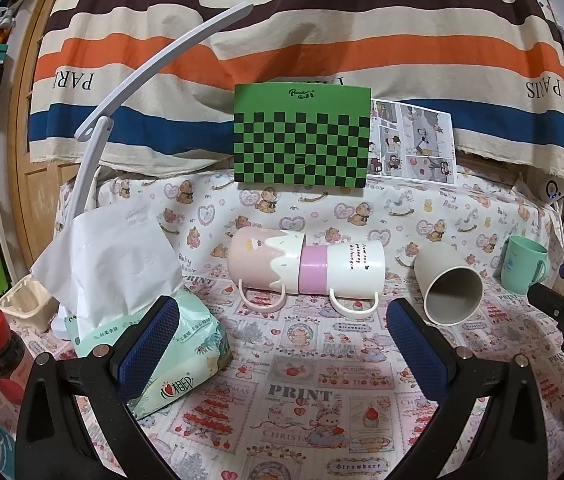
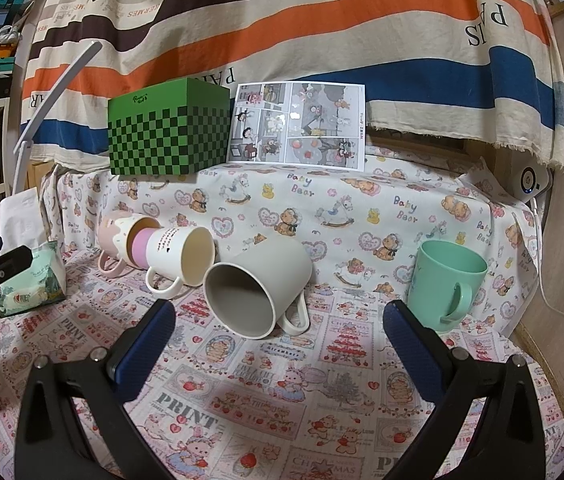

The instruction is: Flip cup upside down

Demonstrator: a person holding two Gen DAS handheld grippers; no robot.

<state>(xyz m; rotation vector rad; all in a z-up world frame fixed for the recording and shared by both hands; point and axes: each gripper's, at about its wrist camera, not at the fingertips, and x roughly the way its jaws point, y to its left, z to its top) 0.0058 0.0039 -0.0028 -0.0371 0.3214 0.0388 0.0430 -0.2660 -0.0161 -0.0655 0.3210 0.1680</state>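
A grey mug (image 2: pixel 258 286) lies on its side on the patterned cloth, its mouth toward me; it also shows in the left wrist view (image 1: pixel 448 284). A mint green mug (image 2: pixel 444 282) stands upright at the right, and in the left wrist view (image 1: pixel 522 264). A pink mug (image 1: pixel 260 258) and a white mug (image 1: pixel 352 266) lie nested on their sides, also in the right wrist view (image 2: pixel 174 252). My left gripper (image 1: pixel 282 340) is open and empty, in front of the nested mugs. My right gripper (image 2: pixel 280 340) is open and empty, just short of the grey mug.
A tissue pack (image 1: pixel 154 320) sits by the left finger. A red-capped bottle (image 1: pixel 0 352) stands at far left. A green checkered box (image 1: pixel 302 136) and a comic sheet (image 2: pixel 298 124) stand at the back. A white lamp arm (image 1: pixel 130 80) rises on the left.
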